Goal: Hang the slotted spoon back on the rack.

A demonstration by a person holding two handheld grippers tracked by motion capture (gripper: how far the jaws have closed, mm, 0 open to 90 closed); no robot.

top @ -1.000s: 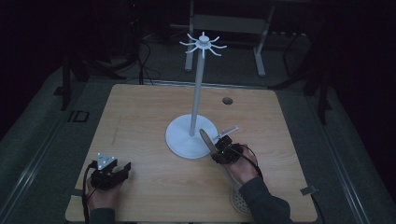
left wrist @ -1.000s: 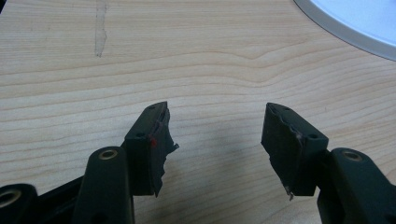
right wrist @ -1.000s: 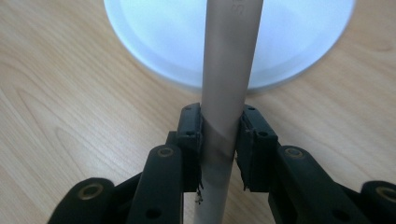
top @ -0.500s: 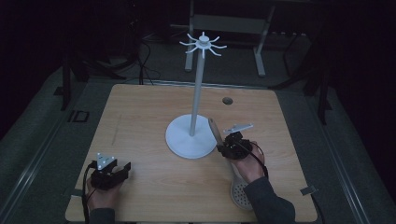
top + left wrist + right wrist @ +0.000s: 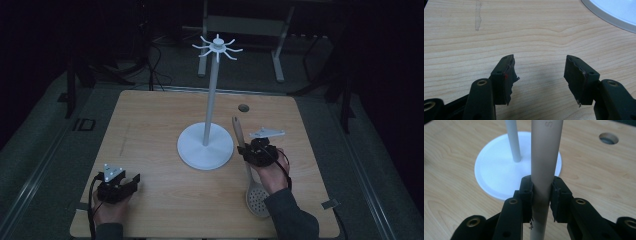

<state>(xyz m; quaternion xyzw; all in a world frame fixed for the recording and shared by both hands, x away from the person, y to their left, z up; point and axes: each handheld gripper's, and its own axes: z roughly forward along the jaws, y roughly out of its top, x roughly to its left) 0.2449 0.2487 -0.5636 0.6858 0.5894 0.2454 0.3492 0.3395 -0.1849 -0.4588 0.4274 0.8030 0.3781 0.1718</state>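
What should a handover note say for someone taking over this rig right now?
Right gripper: jaws shut on the handle of the slotted spoon, handle end pointing away from the person, perforated bowl near the table's front edge under the forearm.
Left gripper: jaws open, nothing between them, low over the table at front left.
Stand: upright mid-table, hooks on top bare.
Done: spoon grasped.
Left: probably lift the spoon and hang it on a hook; whether the handle has a hanging hole cannot be seen.
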